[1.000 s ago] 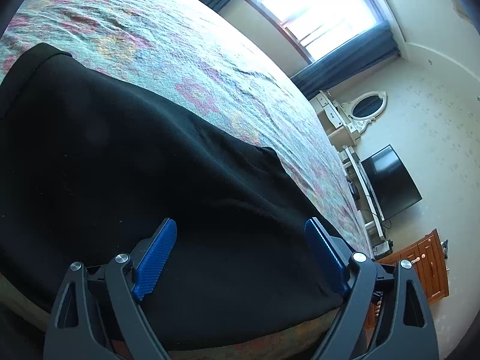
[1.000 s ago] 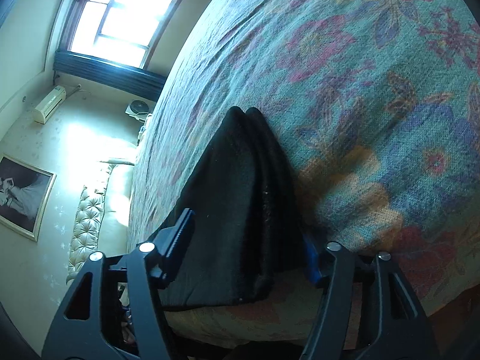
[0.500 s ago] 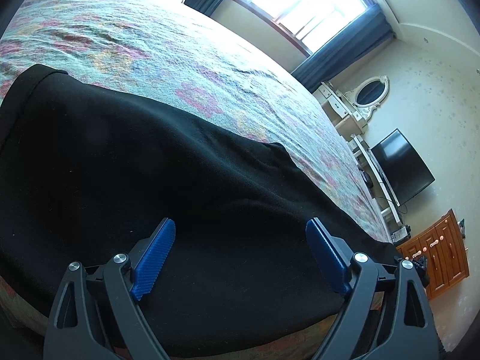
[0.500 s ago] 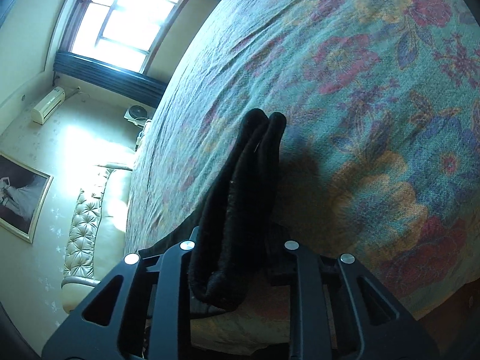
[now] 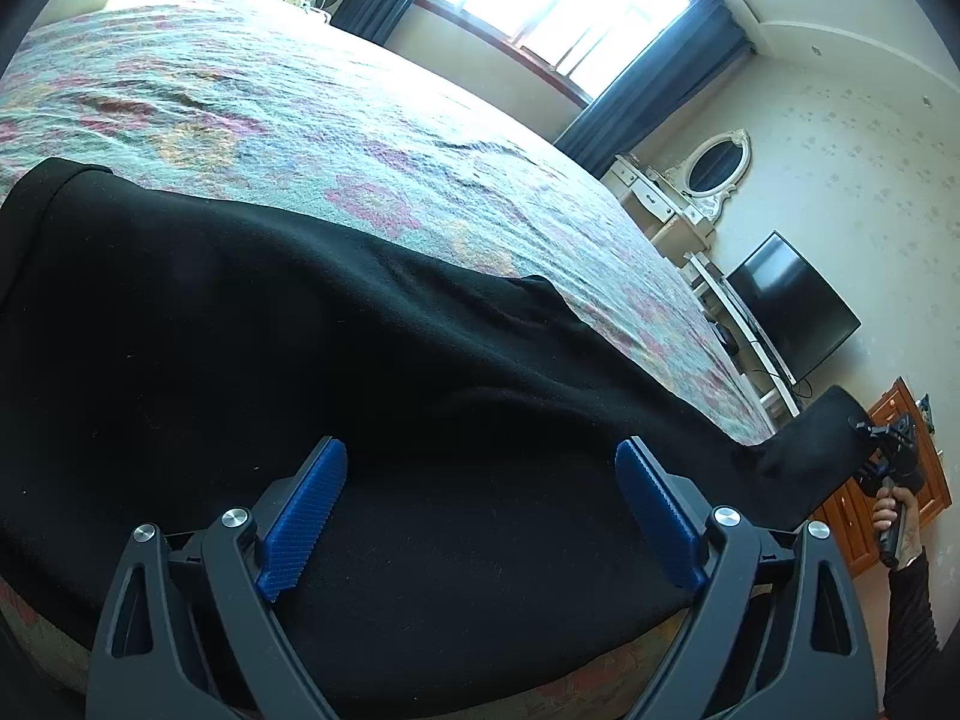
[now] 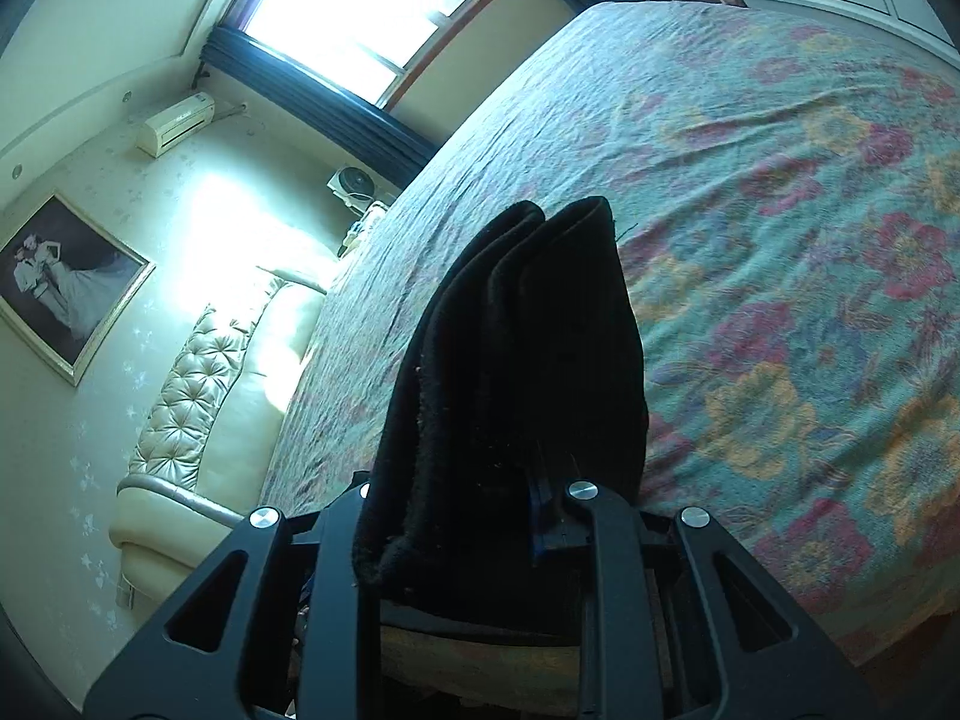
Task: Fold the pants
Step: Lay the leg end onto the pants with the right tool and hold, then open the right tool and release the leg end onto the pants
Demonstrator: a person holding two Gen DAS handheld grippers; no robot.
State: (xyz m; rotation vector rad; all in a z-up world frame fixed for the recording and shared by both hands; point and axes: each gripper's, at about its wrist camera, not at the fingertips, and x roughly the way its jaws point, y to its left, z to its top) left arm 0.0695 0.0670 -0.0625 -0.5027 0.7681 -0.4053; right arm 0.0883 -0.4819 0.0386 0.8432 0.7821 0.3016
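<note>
Black soft fabric pants (image 5: 360, 372) lie spread on the floral bedspread (image 5: 300, 114), one end clamped in the right tongs (image 6: 480, 516), left tongs (image 5: 480, 510) apart above them; carry the end across level, edges aligned.

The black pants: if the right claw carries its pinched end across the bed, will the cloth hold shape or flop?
Probably flop. The black pants drape limply over the bed and sag from the right claw, which is shut on a bunched end. The cloth looks thick and fuzzy, so it likely won't slip. The left claw stands open, so the near part may drag.
</note>
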